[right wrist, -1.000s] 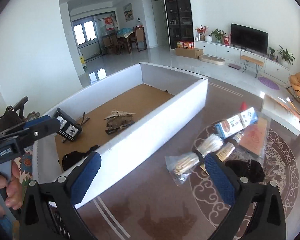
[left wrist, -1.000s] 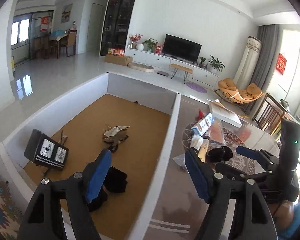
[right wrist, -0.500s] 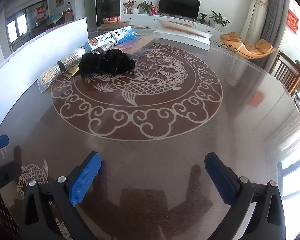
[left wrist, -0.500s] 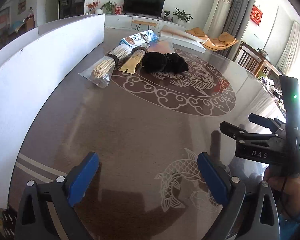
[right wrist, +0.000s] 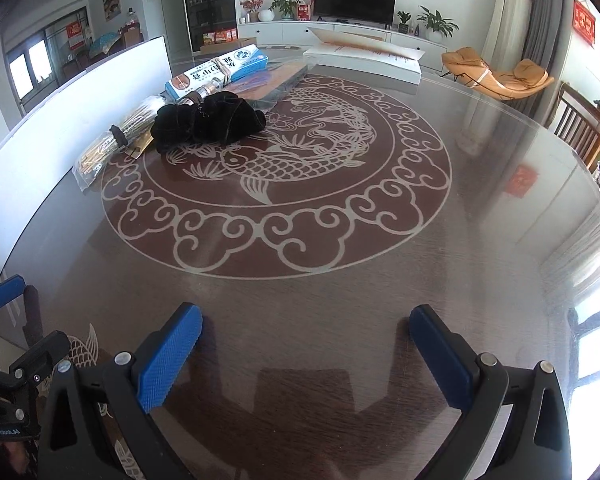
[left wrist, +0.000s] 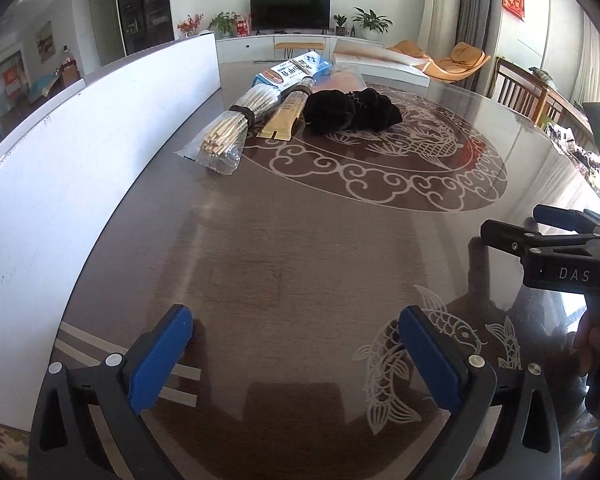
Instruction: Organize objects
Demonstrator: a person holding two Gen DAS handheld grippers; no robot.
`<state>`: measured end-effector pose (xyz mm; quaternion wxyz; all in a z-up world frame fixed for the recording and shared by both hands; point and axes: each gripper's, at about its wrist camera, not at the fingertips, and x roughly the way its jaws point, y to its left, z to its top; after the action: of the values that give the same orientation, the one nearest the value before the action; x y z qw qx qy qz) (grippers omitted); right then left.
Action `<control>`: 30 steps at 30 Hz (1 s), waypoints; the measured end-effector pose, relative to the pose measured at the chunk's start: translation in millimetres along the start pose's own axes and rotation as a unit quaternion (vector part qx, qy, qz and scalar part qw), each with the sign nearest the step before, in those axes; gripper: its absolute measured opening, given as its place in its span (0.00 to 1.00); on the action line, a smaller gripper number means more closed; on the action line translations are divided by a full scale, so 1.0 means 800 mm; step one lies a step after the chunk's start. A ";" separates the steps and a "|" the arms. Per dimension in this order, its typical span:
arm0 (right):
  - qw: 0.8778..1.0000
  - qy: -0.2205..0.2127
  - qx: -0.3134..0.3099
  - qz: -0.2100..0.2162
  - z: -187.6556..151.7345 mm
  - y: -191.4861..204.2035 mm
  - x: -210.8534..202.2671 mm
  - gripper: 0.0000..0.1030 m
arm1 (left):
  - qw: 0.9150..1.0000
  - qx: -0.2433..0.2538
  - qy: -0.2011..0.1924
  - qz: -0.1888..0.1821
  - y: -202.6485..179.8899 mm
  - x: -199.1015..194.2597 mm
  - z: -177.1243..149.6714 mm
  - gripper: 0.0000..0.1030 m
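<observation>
Left gripper (left wrist: 296, 354): jaws just opened wide, nothing between them, above bare table (left wrist: 300, 248). Right gripper (right wrist: 304, 354): spread wide too, empty. Ahead and leftward of both: bagged chopsticks (left wrist: 228, 134), black cloth (left wrist: 350, 114), blue-white packet (left wrist: 294, 72), beside white box wall (left wrist: 80, 152).

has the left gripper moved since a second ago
Yes. The left gripper came out from over the white box, which now stands at its left, and dropped low over the bare table. Its jaws have just been opening, nothing between them.
</observation>
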<state>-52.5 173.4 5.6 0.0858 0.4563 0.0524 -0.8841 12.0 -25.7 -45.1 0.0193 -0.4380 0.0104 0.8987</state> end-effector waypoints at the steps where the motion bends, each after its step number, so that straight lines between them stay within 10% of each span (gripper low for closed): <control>1: 1.000 0.000 0.000 0.000 0.000 0.000 0.000 1.00 | 1.000 0.000 -0.001 0.000 0.000 0.000 0.000 1.00; 30: 1.000 0.000 0.000 0.000 0.000 0.000 0.002 1.00 | 1.000 0.002 -0.005 -0.001 -0.001 -0.002 -0.002 1.00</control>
<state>-53.7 173.4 4.2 0.0856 0.4562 0.0523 -0.8842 13.8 -25.3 -44.9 0.0211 -0.4333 0.0120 0.9009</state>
